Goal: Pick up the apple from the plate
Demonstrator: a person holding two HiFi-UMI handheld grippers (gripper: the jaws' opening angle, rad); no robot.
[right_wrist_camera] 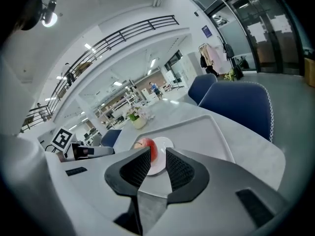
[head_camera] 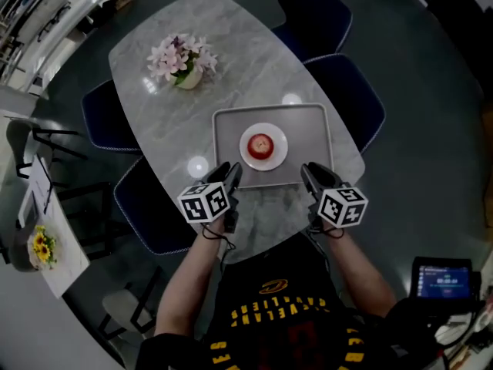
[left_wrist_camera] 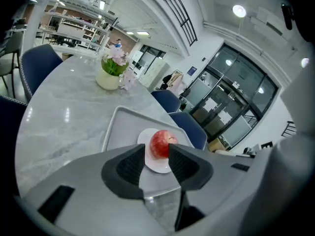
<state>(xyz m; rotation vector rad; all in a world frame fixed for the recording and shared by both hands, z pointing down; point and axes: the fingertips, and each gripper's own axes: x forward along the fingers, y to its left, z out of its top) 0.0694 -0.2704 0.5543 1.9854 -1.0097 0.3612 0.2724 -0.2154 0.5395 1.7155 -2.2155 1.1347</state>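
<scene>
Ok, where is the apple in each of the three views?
Head view: the apple sits just above centre, in the middle of the grey tray.
Left gripper view: the apple is just below centre.
Right gripper view: the apple is slightly left of centre, only partly showing.
Shared landmark: the grey tray around it.

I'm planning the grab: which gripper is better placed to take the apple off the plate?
Likely the left gripper: its open jaws frame the apple dead ahead. The right gripper, also open, has the apple offset, partly behind one jaw.
</scene>
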